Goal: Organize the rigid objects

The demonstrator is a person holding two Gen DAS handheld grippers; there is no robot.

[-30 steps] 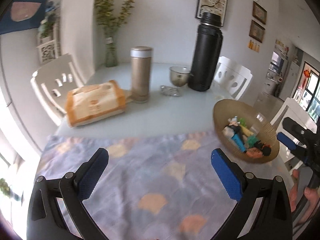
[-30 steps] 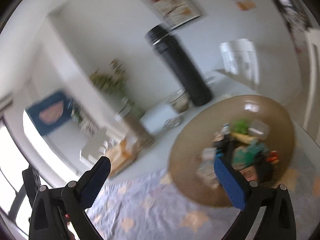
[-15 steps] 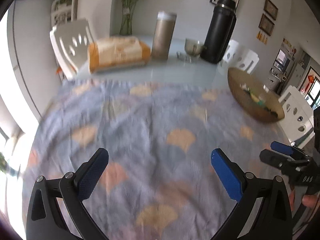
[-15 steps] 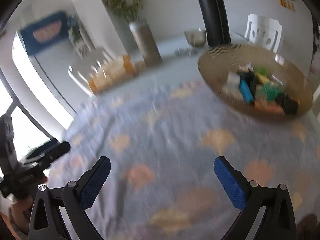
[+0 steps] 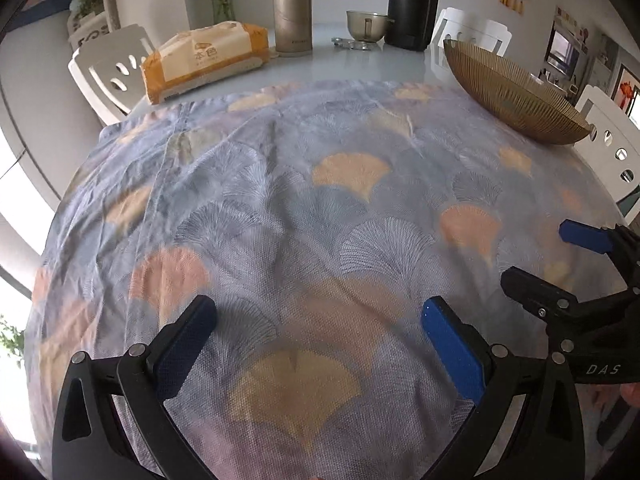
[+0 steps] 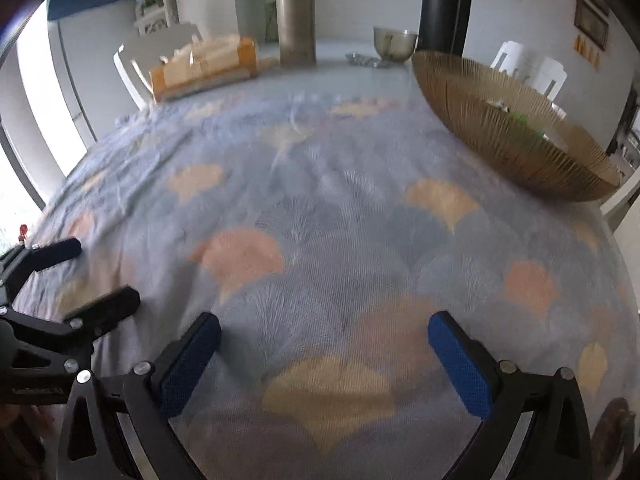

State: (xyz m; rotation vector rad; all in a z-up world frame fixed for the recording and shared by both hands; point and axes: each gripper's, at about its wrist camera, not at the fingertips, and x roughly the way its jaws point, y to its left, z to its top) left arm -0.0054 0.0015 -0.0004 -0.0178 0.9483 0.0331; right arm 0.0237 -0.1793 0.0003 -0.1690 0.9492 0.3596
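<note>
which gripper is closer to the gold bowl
Right. The right gripper sits nearer the gold bowl, which lies ahead to its right; the left gripper is farther off.

Cloth (image 5: 280,208): woven fabric, matt, visible weave, creased, printed ginkgo-leaf pattern. Tabletop (image 5: 344,66) beyond it: smooth, glossy, reflective. Bowl (image 5: 512,92): amber translucent, looks like glass, fine ribbed outer wall, shiny. Tissue pack (image 5: 204,60): soft plastic wrap, slight sheen. Flask (image 5: 292,8): brushed metal, champagne tone, satin. Tall thermos (image 5: 412,4): black, matt. Small cup (image 5: 366,24): polished metal look. Left claw (image 5: 318,344) and right claw (image 6: 324,356): matt black rigid plastic frames, metal rivets, blue textured rubbery pads (image 5: 452,350).
</note>
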